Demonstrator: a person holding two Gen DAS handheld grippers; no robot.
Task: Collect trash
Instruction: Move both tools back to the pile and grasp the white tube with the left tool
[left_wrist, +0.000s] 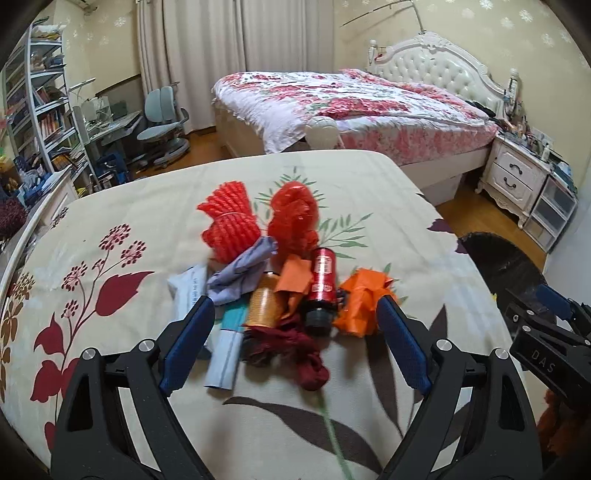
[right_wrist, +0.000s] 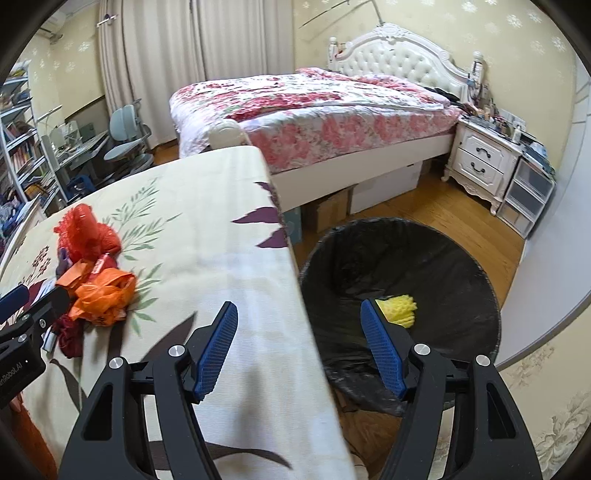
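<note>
Two grippers: jaws apart on both, nothing held.
Left gripper (left_wrist: 295, 325): over the trash pile, fingers either side of the red bottle (left_wrist: 322, 284) and orange can (left_wrist: 264, 302).
Right gripper (right_wrist: 297, 347): straddling the table (right_wrist: 207, 236) edge and the bin (right_wrist: 399, 266).
Trash pile: orange bag (left_wrist: 360, 306), red netting (left_wrist: 229, 229), dark red cloth (left_wrist: 291, 350), all on the tablecloth.
Bin: black-lined, on the floor just beside the table, yellow netting (right_wrist: 399, 310) inside.
Background: bed (right_wrist: 314, 110).

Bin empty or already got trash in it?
Nearly empty: the black-lined bin holds one yellow foam net at the bottom; nothing else visible.
</note>
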